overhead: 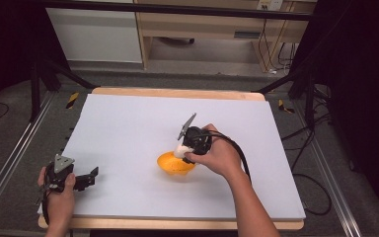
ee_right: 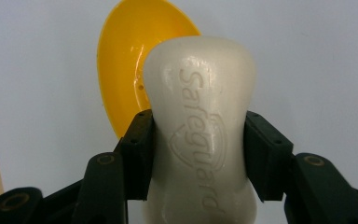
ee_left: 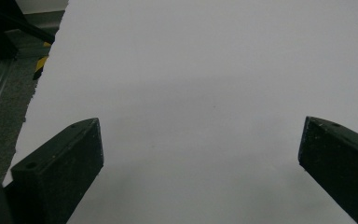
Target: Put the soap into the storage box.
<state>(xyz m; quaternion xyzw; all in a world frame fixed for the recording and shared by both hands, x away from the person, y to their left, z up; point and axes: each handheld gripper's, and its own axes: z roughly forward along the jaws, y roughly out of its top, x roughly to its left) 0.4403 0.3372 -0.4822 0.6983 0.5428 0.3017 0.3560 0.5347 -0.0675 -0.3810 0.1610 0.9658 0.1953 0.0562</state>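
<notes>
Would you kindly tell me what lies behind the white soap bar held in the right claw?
Behind the soap bar gripped by the right claw sits a yellow dish on the white table; the soap covers the dish's right part.

A white sheet (overhead: 128, 128) covers a wooden table (overhead: 177, 93) standing on grey carpet (overhead: 15, 123), with black frame legs (overhead: 39, 79) at its far corners and a pale wooden cabinet (overhead: 202, 24) beyond.
</notes>
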